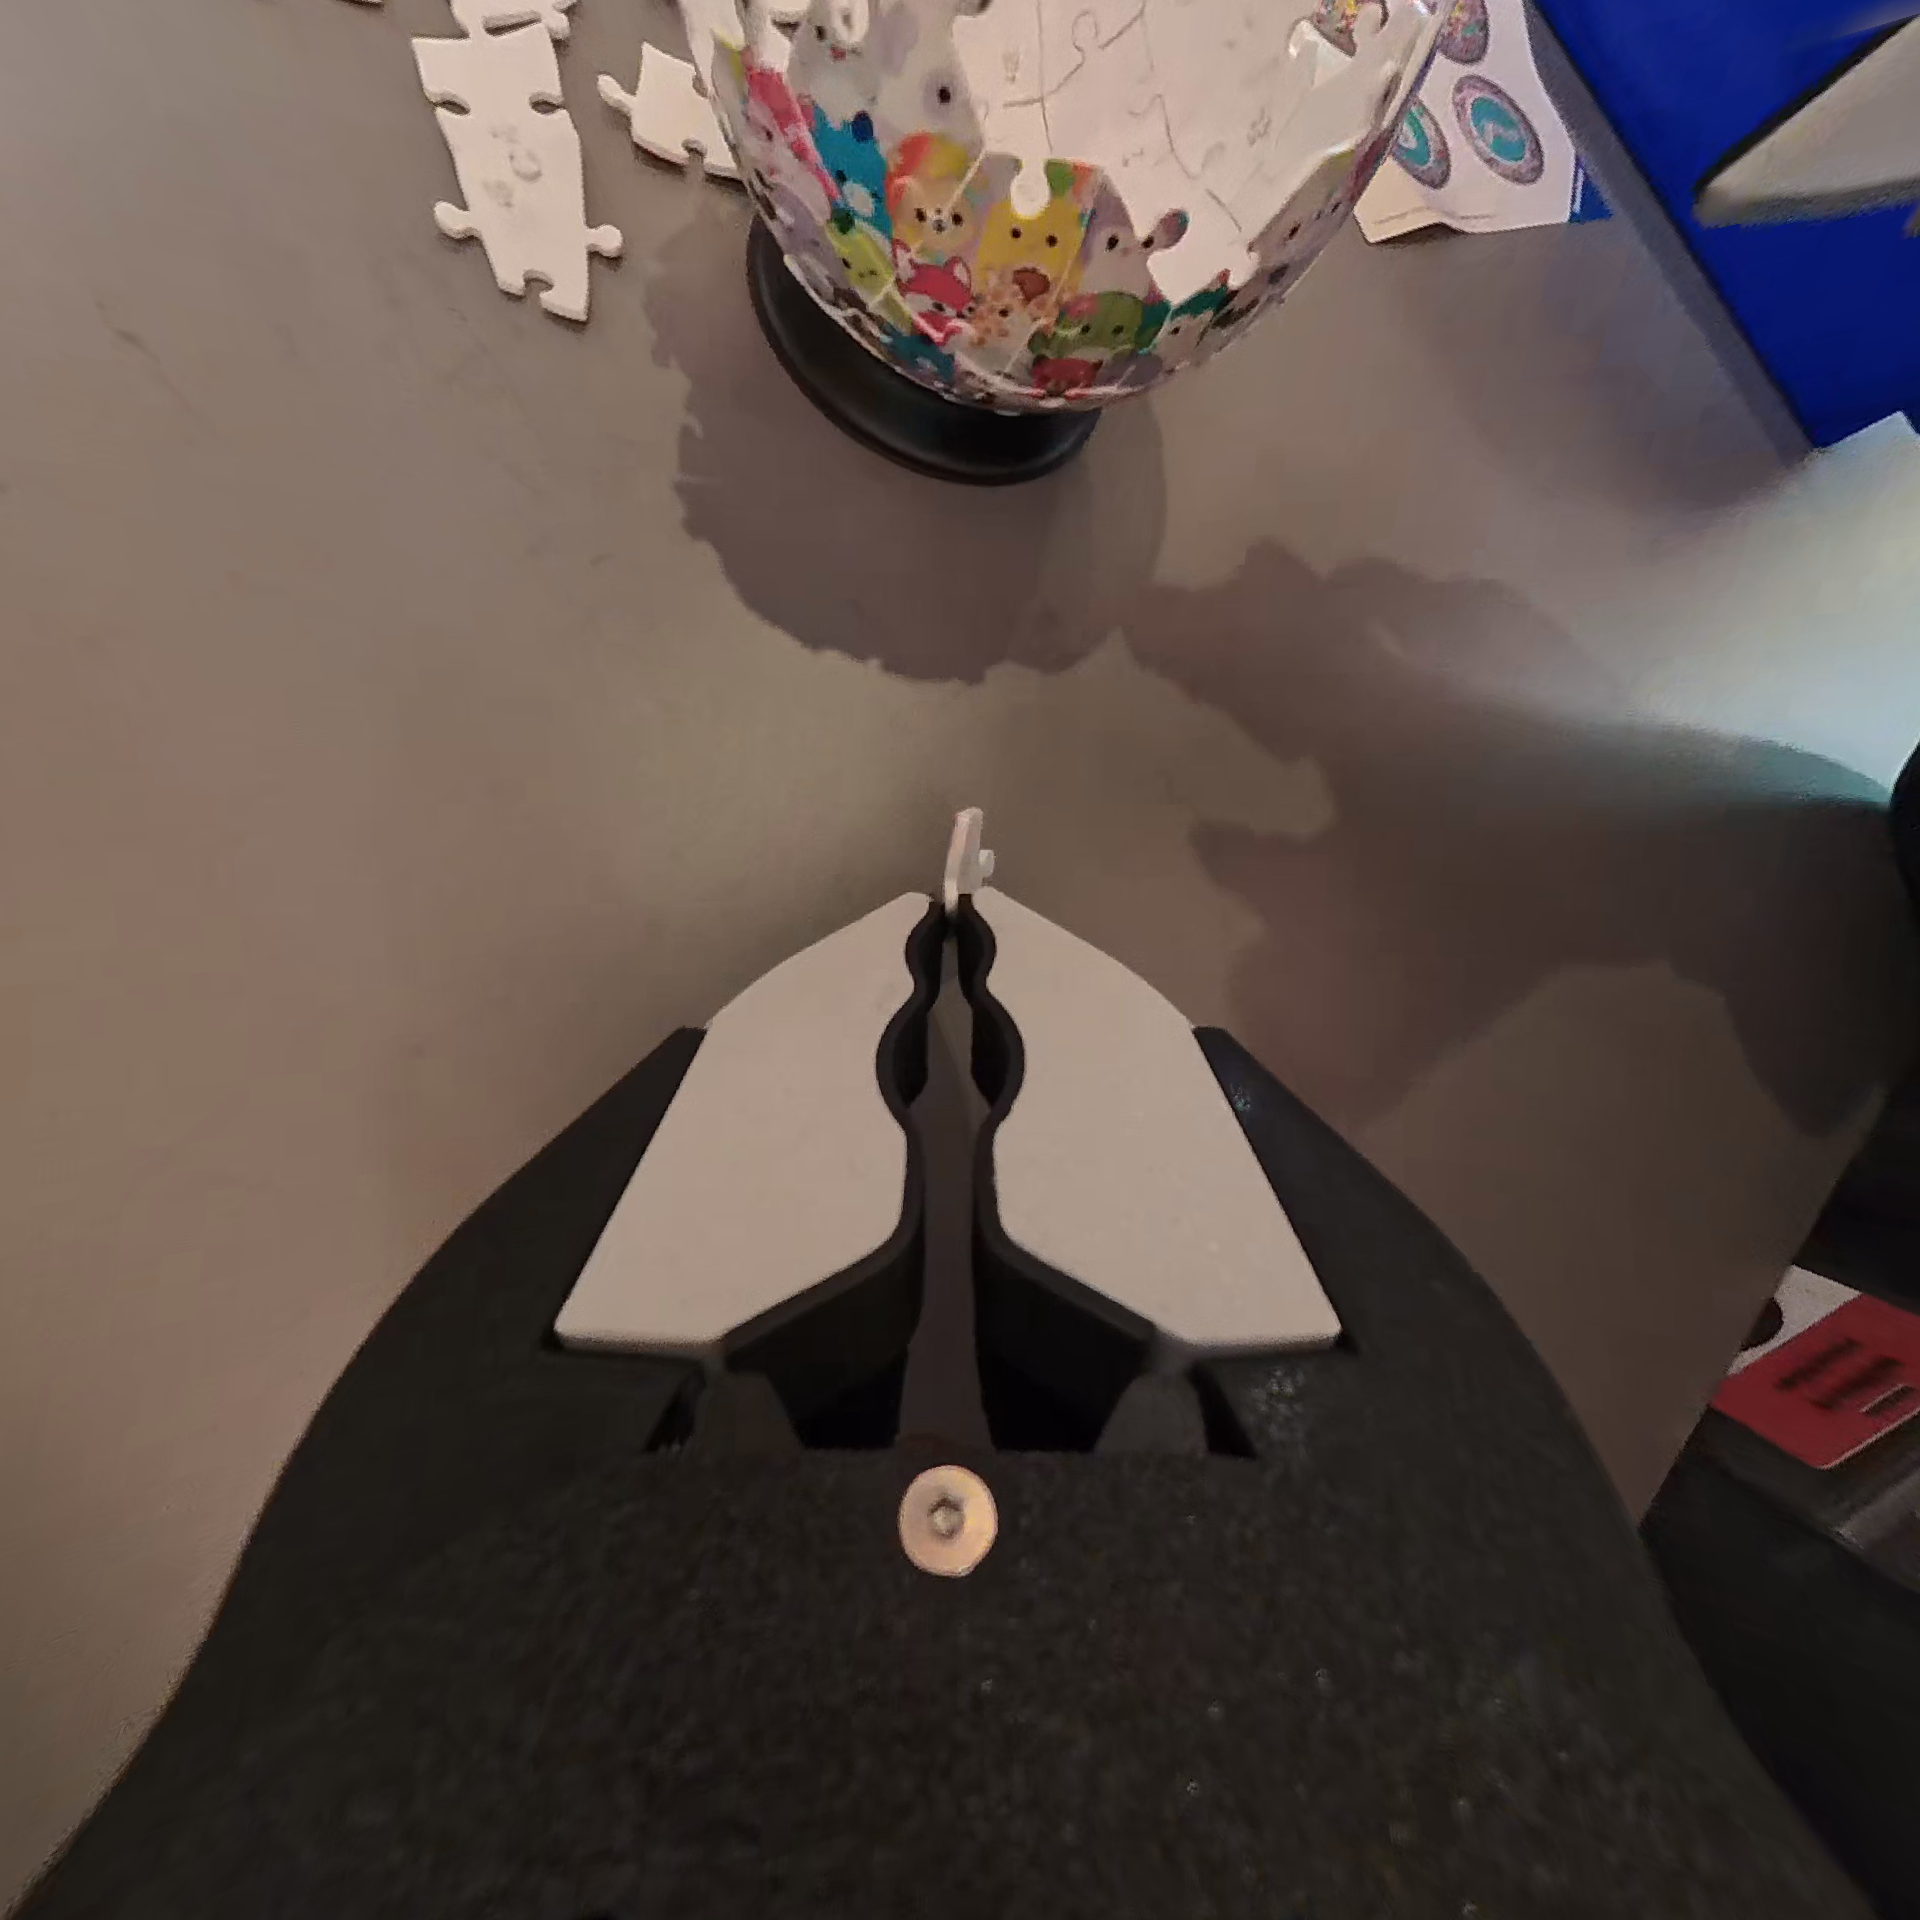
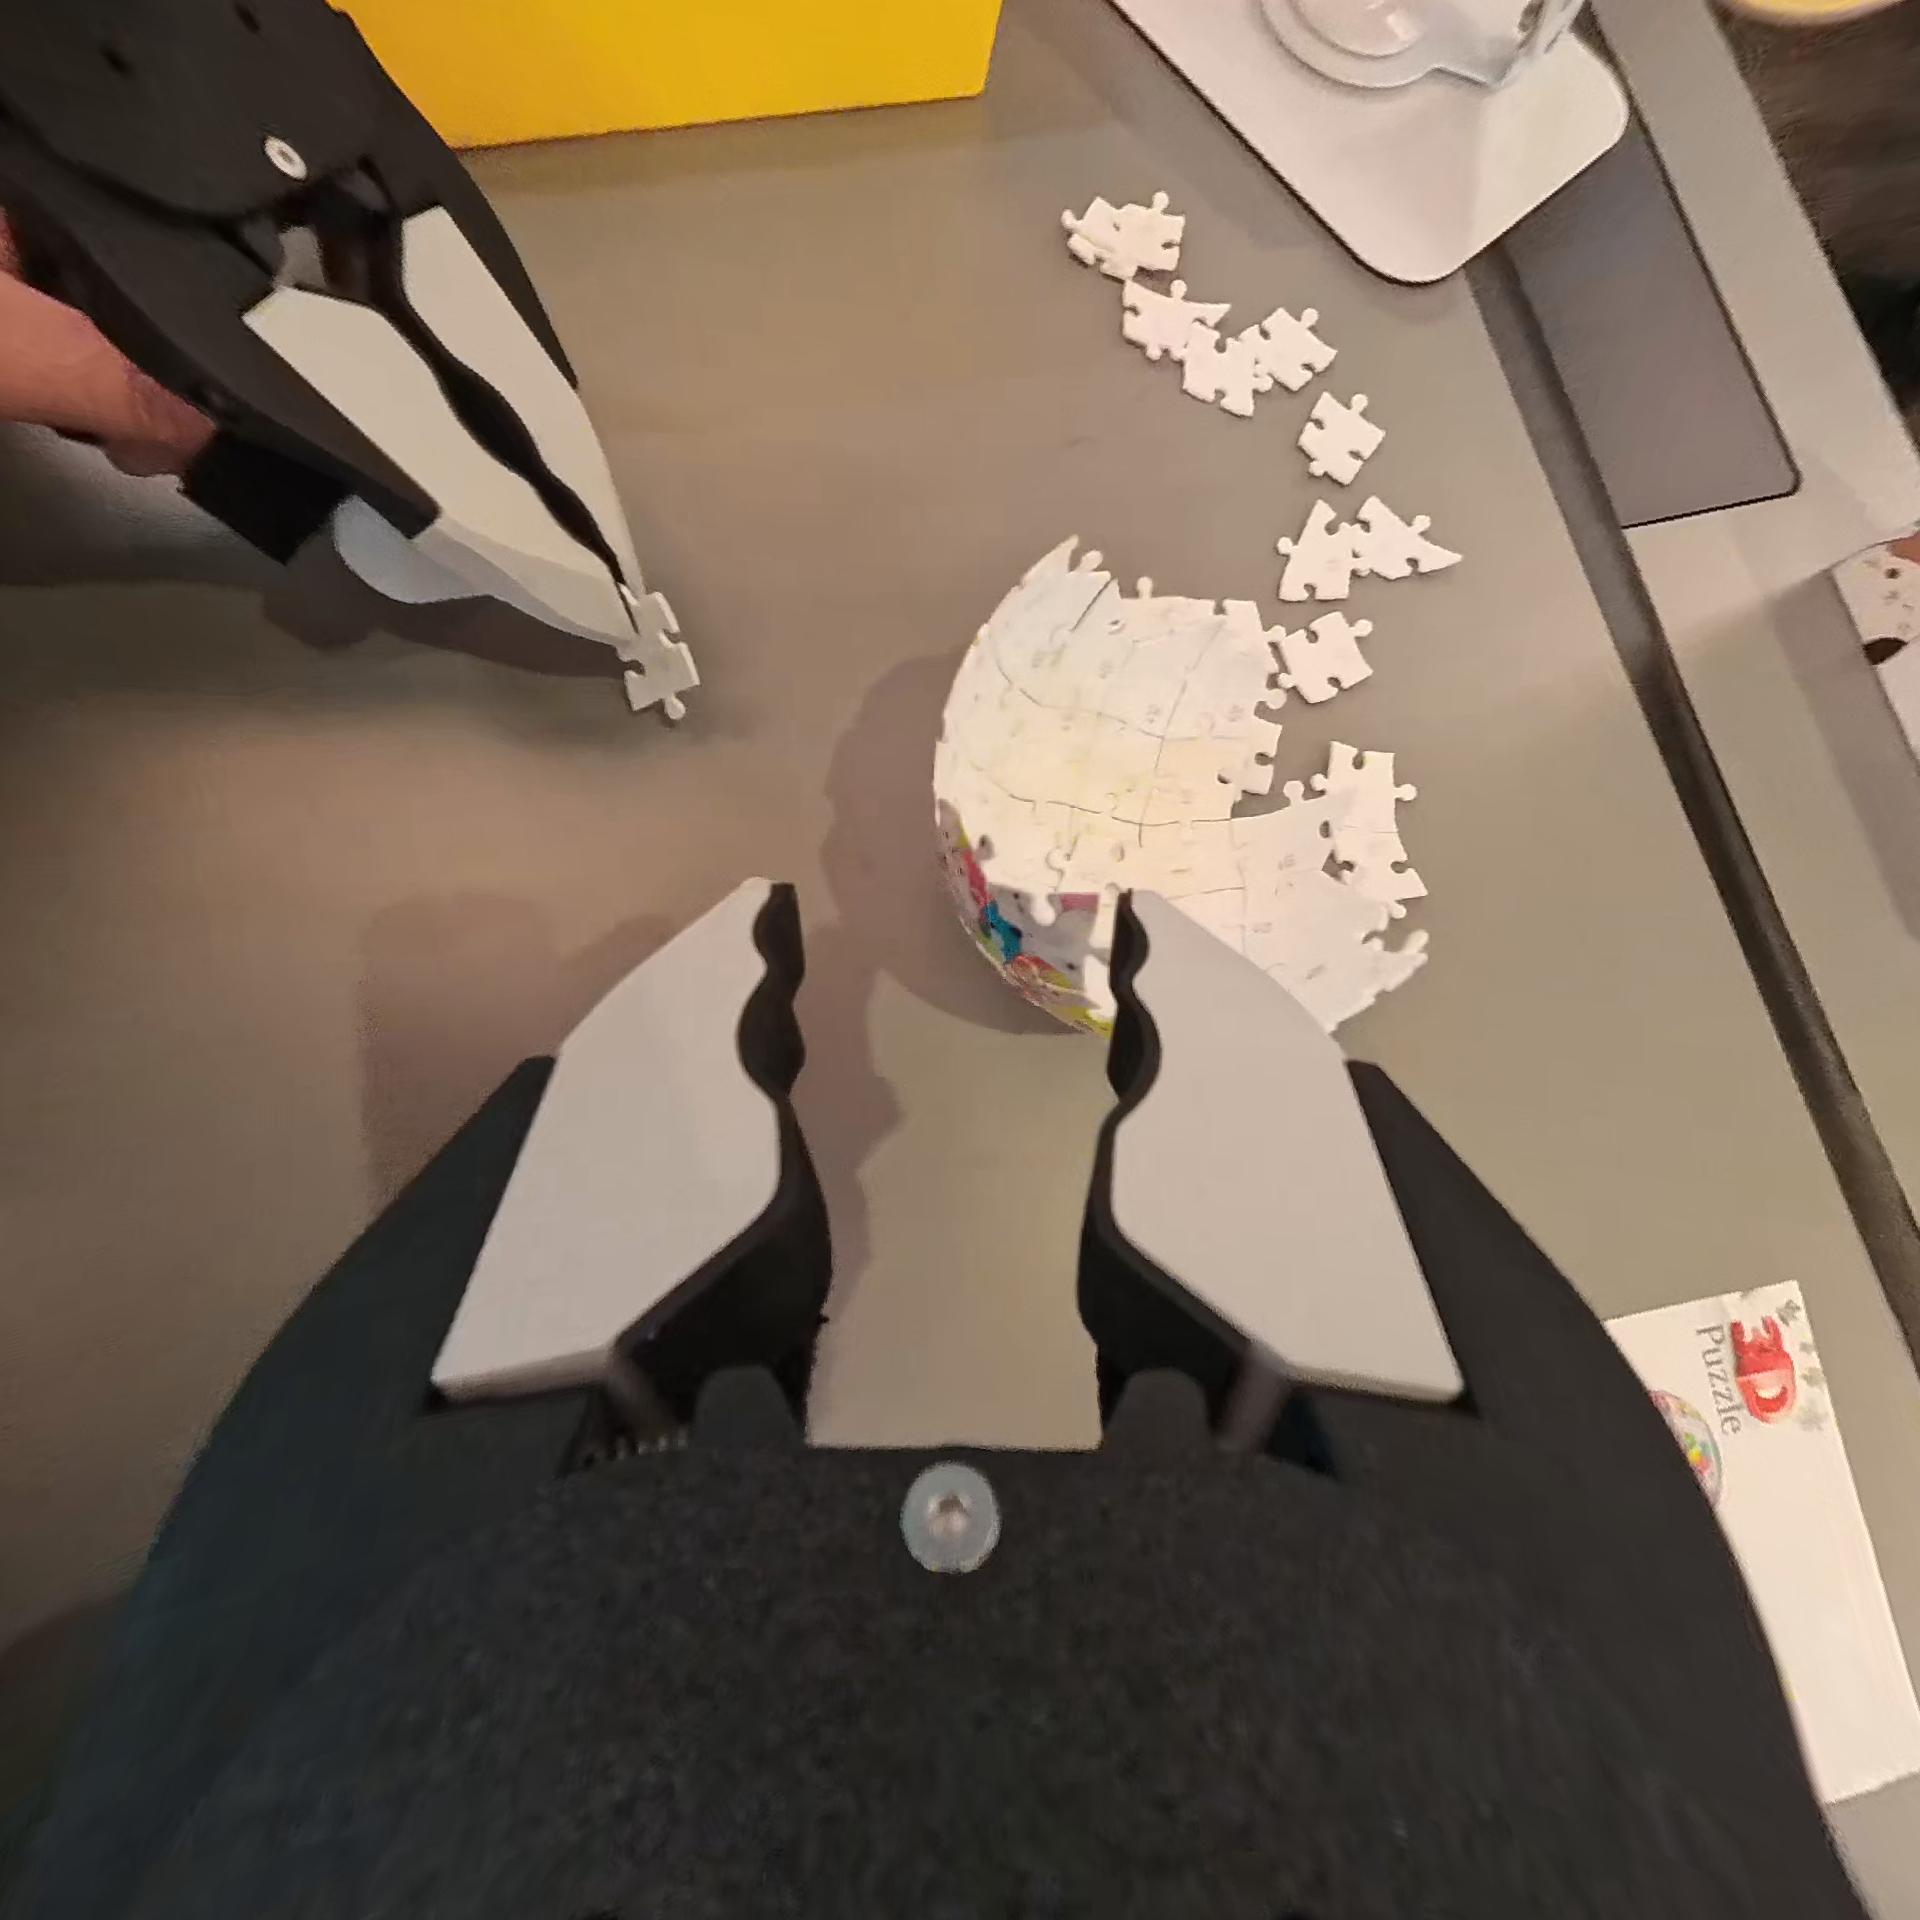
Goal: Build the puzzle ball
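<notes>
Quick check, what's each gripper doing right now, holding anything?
Left gripper: closed on a white puzzle piece pinched at its fingertips.
Right gripper: open, holding nothing, next to the half-built puzzle ball.

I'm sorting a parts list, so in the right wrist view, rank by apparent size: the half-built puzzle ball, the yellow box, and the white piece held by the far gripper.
1. Half-built white puzzle ball
2. Yellow box, cropped by the frame, so its rank against the ball is unsure
3. White puzzle piece in the left gripper, clearly smallest
</notes>
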The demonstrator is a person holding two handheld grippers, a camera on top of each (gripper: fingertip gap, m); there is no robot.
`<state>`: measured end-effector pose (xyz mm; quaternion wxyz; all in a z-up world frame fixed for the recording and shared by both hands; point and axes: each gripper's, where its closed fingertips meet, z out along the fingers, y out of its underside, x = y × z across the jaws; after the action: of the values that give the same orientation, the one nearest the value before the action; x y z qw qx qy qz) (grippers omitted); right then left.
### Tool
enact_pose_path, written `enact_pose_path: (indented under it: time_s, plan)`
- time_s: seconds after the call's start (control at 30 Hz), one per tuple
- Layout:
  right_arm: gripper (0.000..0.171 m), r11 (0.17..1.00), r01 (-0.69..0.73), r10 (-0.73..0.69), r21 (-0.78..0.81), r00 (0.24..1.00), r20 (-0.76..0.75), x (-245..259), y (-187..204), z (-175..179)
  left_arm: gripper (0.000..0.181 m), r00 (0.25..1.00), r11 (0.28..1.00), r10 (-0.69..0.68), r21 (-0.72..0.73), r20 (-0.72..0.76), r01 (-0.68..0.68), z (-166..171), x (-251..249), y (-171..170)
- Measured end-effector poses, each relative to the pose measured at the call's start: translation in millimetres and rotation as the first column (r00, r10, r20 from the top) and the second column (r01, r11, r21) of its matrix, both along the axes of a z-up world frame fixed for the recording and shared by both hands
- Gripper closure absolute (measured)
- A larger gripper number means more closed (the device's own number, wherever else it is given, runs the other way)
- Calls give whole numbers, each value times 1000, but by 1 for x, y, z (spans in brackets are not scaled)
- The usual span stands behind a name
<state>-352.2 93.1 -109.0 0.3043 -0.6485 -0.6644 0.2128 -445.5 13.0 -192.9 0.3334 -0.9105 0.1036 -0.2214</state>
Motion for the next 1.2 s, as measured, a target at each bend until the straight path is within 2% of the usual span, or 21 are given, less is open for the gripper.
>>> enact_pose_path:
  time_s: [0.17,0.27,0.37,0.4,0.47,0.57,0.7,0.83,1.0,1.2]
  plan:
    - [112,998,10,-10,68,1000,-2,3,4,0,179,1000,1000,-17,-26,-1,17,-6,4,-2]
    - [118,987,-32,24,159,999,47,2,35,28,179,1000,999,-22,-43,13,23,-7,9,-4]
    - [116,992,-129,127,16,988,90,-20,53,44,179,1000,999,-25,-40,-3,24,-7,10,-3]
    - [123,985,-171,170,-5,977,131,-28,60,39,179,1000,999,-24,-39,-9,23,-7,11,-3]
    - [124,960,-275,281,-62,929,242,-36,61,14,179,1000,999,-24,-38,-16,23,-7,12,-3]
    - [124,904,-405,423,-136,806,414,-33,58,-24,179,999,999,-22,-36,-26,21,-7,13,-3]
    - [128,799,-563,588,-213,654,476,-34,51,-48,179,999,999,-22,-33,-26,22,-8,12,-4]
    - [129,713,-673,643,-198,513,569,-32,61,-65,179,1000,999,-18,-34,-22,17,-8,9,-4]
    - [133,632,-741,697,-230,412,587,-34,56,-83,178,1000,999,-20,-37,-23,19,-8,8,-4]
    - [138,585,-770,724,-255,355,591,-31,56,-95,177,999,999,-21,-42,-31,20,-11,6,-5]
